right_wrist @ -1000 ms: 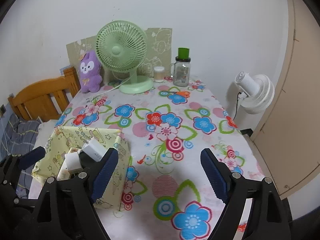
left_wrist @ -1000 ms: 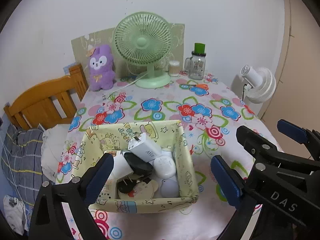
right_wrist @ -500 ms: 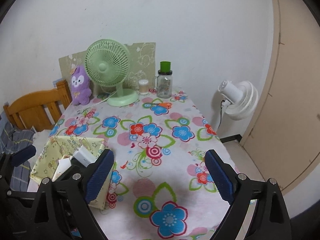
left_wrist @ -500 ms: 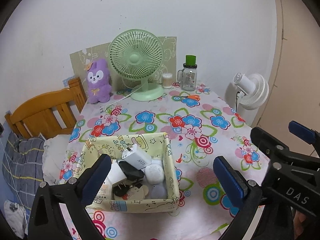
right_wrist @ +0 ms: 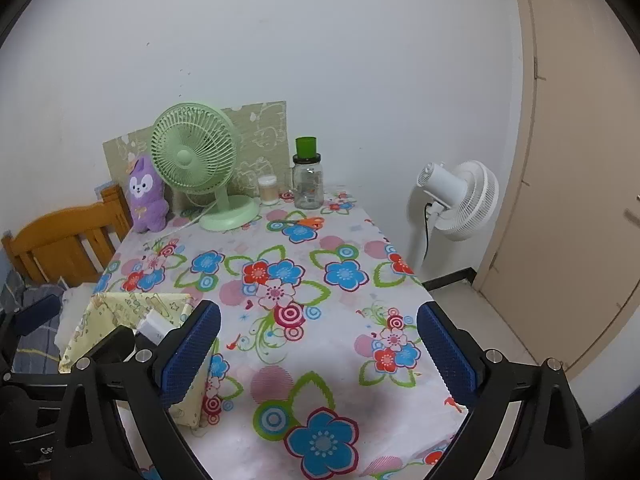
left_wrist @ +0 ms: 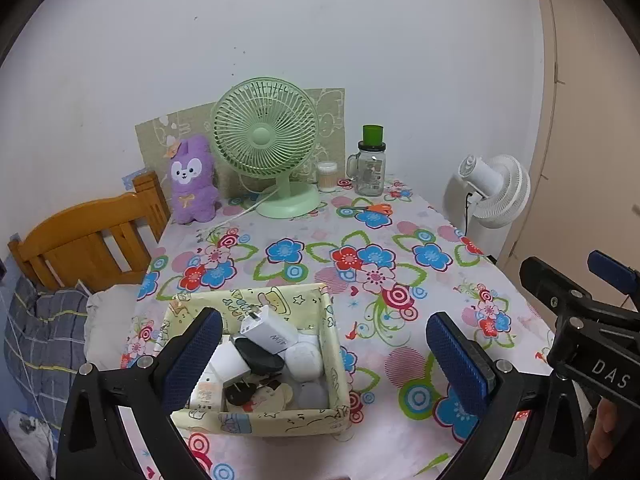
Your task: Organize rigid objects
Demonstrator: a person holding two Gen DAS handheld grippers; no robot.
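Two grippers mine, both empty: left gripper jaws wide, yellow fabric box with white charger and small gadgets at 7 o'clock; right gripper jaws just been opening, nothing between, over floral tablecloth.

Pale-yellow cartoon-print box, bright flowered tablecloth, mint-green fan, purple plush

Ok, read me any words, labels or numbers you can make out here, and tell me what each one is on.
"DAS": white letters on the black body of the right gripper, seen in the left wrist view.
White charger in the fabric box: grey print, too blurred to read.
Glass jar: label too small to read.
Nothing else is legible.
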